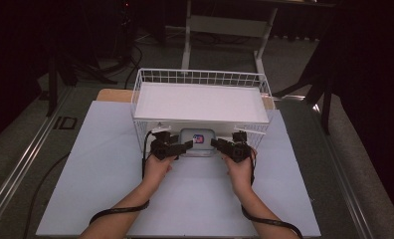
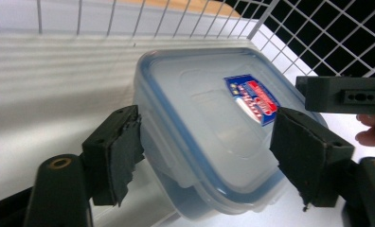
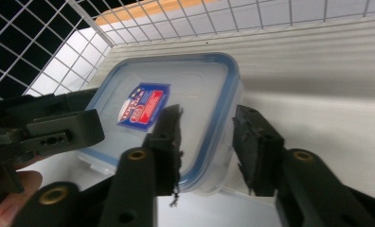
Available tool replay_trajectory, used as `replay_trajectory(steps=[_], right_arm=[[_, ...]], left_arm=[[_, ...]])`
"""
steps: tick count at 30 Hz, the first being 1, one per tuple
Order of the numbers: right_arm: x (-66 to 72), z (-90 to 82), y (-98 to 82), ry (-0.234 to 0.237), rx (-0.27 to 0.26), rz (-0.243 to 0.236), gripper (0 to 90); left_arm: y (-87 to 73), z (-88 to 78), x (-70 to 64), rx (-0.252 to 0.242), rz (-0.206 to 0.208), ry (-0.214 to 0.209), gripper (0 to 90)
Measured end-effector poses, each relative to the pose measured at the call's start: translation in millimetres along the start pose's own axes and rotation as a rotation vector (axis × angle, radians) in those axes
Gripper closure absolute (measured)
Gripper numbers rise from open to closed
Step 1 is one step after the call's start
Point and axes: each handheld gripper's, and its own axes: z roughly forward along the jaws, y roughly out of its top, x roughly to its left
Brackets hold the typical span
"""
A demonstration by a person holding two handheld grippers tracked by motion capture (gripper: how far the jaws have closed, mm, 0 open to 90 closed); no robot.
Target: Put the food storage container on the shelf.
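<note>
A clear plastic container [image 1: 198,142] with a blue-edged lid and a red and blue label lies right in front of the white wire basket [image 1: 200,77]. My left gripper [image 1: 185,146] is at its left end and my right gripper [image 1: 217,144] at its right end. In the left gripper view, the jaws of the left gripper [image 2: 209,142] stand open around a corner of the container [image 2: 200,94]. In the right gripper view, the right gripper [image 3: 209,120] is open astride the container's [image 3: 176,80] rim, one jaw over the lid, the other beside the wall with a gap.
The basket holds a flat white liner [image 1: 200,102] and stands at the back of a white board [image 1: 110,164] on the table. Its wire wall [image 2: 129,19] rises close behind the container. Dark floor, cables and a table frame [image 1: 225,25] lie beyond.
</note>
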Motion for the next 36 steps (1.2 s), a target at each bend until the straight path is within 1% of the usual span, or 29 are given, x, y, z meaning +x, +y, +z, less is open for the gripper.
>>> replay_trajectory(steps=[1,2,4,5,7,8,10,11,12,13,14,15,16,18,19,20,22,23,24,25,26,27,29,30,31,32,34,35,36], right_arm=[[1.3,-1.4,-0.1,-0.005,-0.006,-0.010,59.4],[3.5,-3.6,-0.1,-0.009,-0.005,-0.007,58.9],[5.3,-7.3,0.1,0.000,-0.019,-0.019,57.4],[6.2,-8.5,0.1,-0.004,-0.021,-0.037,56.7],[8.6,-11.4,-0.6,-0.006,-0.023,-0.063,55.5],[10.2,-12.6,-1.1,-0.009,-0.021,-0.074,54.0],[13.8,-15.8,-2.5,0.001,-0.023,-0.080,52.6],[19.1,-19.3,-4.4,0.008,-0.027,-0.106,50.3],[19.1,-19.3,-4.4,0.008,-0.027,-0.106,50.3],[22.0,-20.9,-5.3,0.012,-0.025,-0.115,48.6],[27.4,-23.6,-6.8,0.024,-0.017,-0.130,42.8],[27.4,-23.6,-6.8,0.024,-0.017,-0.130,42.8],[30.2,-24.9,-7.5,0.033,-0.016,-0.133,37.8],[35.0,-28.7,-8.8,0.052,-0.019,-0.145,31.2],[37.4,-30.3,-9.4,0.069,-0.019,-0.147,27.7],[39.7,-31.8,-10.1,0.074,-0.022,-0.158,25.8],[43.7,-33.2,-12.9,0.094,-0.018,-0.179,19.7],[45.4,-32.9,-14.8,0.099,-0.010,-0.197,18.5],[47.5,-31.9,-18.5,0.101,-0.002,-0.223,19.4],[47.5,-31.9,-18.5,0.101,-0.002,-0.223,19.4],[47.6,-31.4,-20.4,0.107,-0.009,-0.233,20.8],[48.1,-30.7,-22.3,0.109,-0.009,-0.240,20.0],[50.6,-28.9,-25.9,0.098,-0.012,-0.233,18.7],[52.5,-27.3,-27.5,0.086,0.000,-0.235,15.3],[53.7,-26.6,-29.7,0.095,0.011,-0.246,11.3],[54.4,-26.3,-32.2,0.111,0.007,-0.247,12.2],[57.4,-23.6,-36.3,0.092,0.022,-0.244,13.8],[58.3,-22.6,-38.4,0.093,0.023,-0.256,15.1],[59.3,-21.3,-40.1,0.088,0.031,-0.266,21.3]], left_arm=[[0.0,-1.1,-1.6,-0.003,0.017,0.006,21.9],[0.0,-3.2,-4.6,-0.008,0.028,0.014,19.9],[0.5,-9.2,-10.0,-0.025,0.085,0.036,16.2],[0.5,-12.5,-12.0,-0.042,0.098,0.037,15.3],[0.8,-18.5,-15.9,-0.044,0.117,0.036,15.3],[0.4,-21.4,-17.5,-0.046,0.137,0.040,15.3],[-1.6,-28.5,-21.3,-0.050,0.163,0.040,15.2],[-2.9,-31.7,-23.0,-0.050,0.161,0.030,15.2],[-4.1,-34.7,-24.9,-0.048,0.158,0.020,15.2],[-5.2,-38.1,-27.0,-0.045,0.168,0.017,15.2],[-5.9,-41.6,-29.9,-0.046,0.172,0.013,15.0],[-6.1,-45.7,-32.3,-0.048,0.182,0.005,15.0],[-6.3,-50.4,-35.2,-0.050,0.184,0.001,14.9],[-6.2,-61.0,-40.9,-0.067,0.180,-0.008,14.8],[-6.2,-66.7,-43.8,-0.072,0.185,-0.014,14.8],[-6.3,-72.4,-47.4,-0.077,0.193,-0.019,14.8],[-6.4,-84.7,-56.2,-0.088,0.228,-0.019,14.7],[-6.1,-93.0,-61.5,-0.095,0.250,-0.026,14.5],[-6.1,-97.9,-64.7,-0.103,0.259,-0.029,12.8],[-6.0,-104.6,-67.9,-0.106,0.271,-0.033,12.8],[-6.3,-111.4,-70.7,-0.112,0.275,-0.036,12.8],[-7.3,-117.9,-72.7,-0.116,0.278,-0.040,12.8],[-10.0,-129.0,-75.6,-0.111,0.278,-0.048,12.7],[-12.3,-134.0,-76.4,-0.113,0.271,-0.058,12.7],[-14.9,-138.6,-76.8,-0.110,0.272,-0.059,12.8],[-17.9,-142.8,-77.1,-0.108,0.274,-0.059,12.8],[-24.9,-150.7,-75.7,-0.115,0.268,-0.071,12.8],[-28.8,-153.7,-74.6,-0.115,0.260,-0.075,12.8],[-33.1,-155.6,-73.4,-0.119,0.250,-0.080,12.8]])
